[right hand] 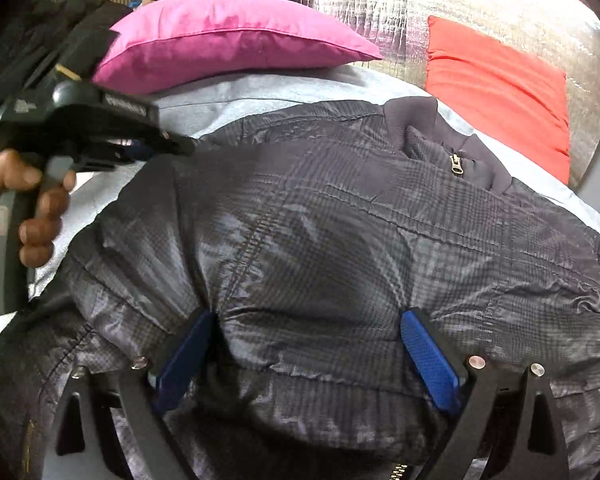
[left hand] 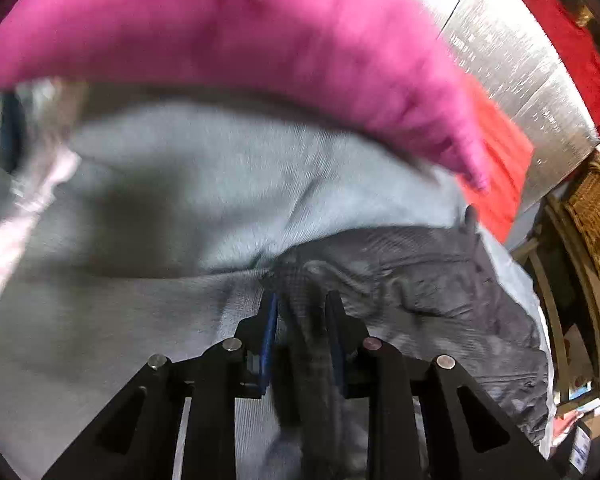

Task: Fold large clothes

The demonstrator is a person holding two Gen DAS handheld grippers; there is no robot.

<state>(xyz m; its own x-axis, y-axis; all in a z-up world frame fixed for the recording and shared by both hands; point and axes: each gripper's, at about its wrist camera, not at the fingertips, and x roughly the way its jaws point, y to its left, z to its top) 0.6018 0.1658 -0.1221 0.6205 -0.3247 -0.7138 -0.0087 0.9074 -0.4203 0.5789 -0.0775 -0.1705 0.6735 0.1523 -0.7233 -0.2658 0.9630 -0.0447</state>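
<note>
Jacket [right hand: 340, 220] lies spread on bed [right hand: 228, 96], collar twd pillow end. Left hand-held gripper [left hand: 302, 300] pinches its sleeve; right hand-held gripper [right hand: 306, 322], jaws wide, presses the hem.

A home bedroom: a bed with pale grey sheet [right hand: 260, 92], plump magenta pillow [right hand: 228, 40], red cushion [right hand: 500, 92], woven wicker basket [left hand: 596, 208] nearby.

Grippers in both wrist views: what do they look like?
Both are matte black plastic frames with round silver pin heads and blue ribbed pads on the fingers. The left gripper also shows in the right wrist view: a black body with white lettering, a grey pistol handle in a bare hand, and a thin black cable below.
</note>
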